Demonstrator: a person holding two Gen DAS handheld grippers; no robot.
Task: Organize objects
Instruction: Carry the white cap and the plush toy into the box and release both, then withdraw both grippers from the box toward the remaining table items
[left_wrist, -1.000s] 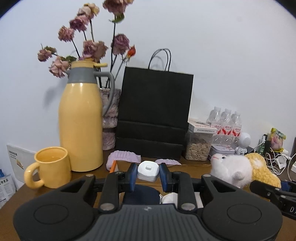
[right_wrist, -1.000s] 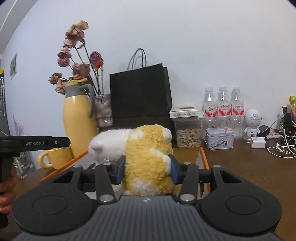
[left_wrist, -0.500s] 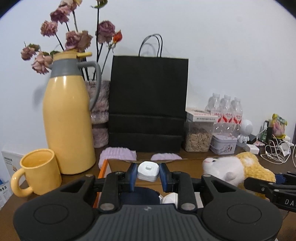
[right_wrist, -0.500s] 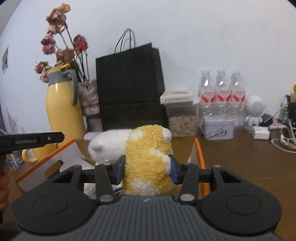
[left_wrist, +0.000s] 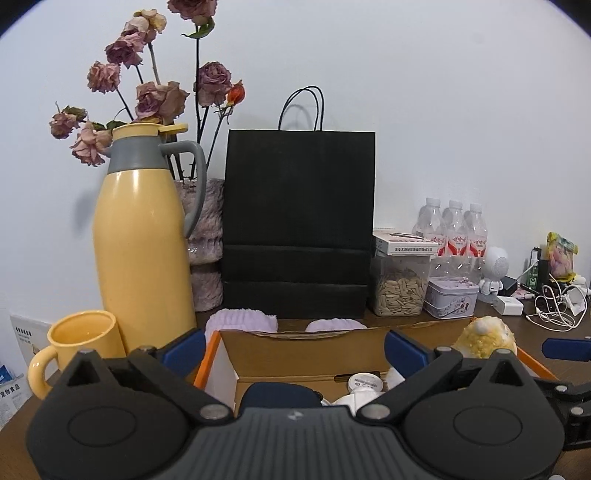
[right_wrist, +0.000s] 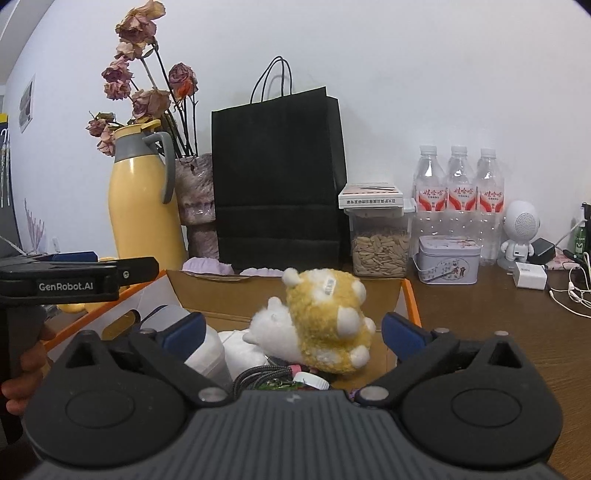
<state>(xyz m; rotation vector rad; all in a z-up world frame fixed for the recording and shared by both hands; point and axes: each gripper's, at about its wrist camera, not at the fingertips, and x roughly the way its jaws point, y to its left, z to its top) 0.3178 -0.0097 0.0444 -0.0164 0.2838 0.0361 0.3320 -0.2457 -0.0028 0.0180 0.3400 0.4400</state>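
Plush toy (right_wrist: 325, 317) lies tipped in the cardboard box (right_wrist: 288, 291), leaning on the clutter near the right wall, clear of both blue pads. Right gripper (right_wrist: 293, 330) jaws have just been opening, now spread wide, nothing gripped. Left gripper (left_wrist: 295, 350) likewise just opened, empty over the same box; a small white round item (left_wrist: 364, 382) sits below. Risk: the toy rides high, so either gripper pulling back could snag it or the cable bundle (right_wrist: 258, 376) and drag it out.
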